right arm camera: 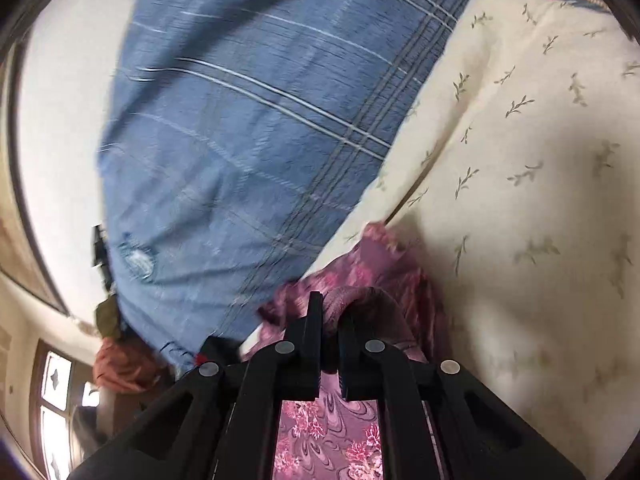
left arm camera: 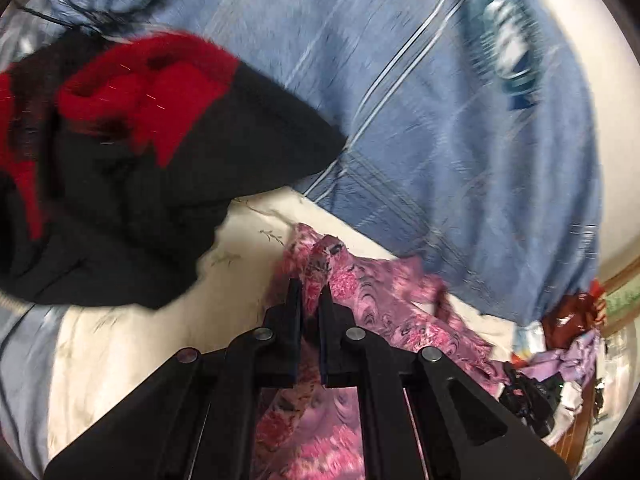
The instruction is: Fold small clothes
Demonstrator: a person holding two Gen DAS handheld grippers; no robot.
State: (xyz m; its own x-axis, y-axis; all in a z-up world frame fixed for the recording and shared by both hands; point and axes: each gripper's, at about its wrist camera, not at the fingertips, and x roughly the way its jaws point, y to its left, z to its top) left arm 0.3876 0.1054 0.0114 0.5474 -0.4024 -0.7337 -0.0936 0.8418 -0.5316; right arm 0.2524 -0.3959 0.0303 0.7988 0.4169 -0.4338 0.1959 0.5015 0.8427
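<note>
**Two small pinches, plenty to snag**

Your left gripper (left arm camera: pixel 310 292) and right gripper (right arm camera: pixel 330 308) each have their fingers clenched on the pink floral garment (left arm camera: pixel 360 304), which hangs between them over the cream bedsheet (right arm camera: pixel 520 160). Both frames are blurred; a fast swing could pull the thin cloth free, or drag it into the black-and-red clothing (left arm camera: pixel 140 160) nearby

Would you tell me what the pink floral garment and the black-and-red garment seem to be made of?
Pink floral garment: thin woven fabric, possibly with a slight sheen; it bunches in soft folds between both grippers' fingers. Black-and-red garment: looks like fuzzy knit or fleece, matte, with a soft hairy edge, though blur leaves this uncertain.
</note>
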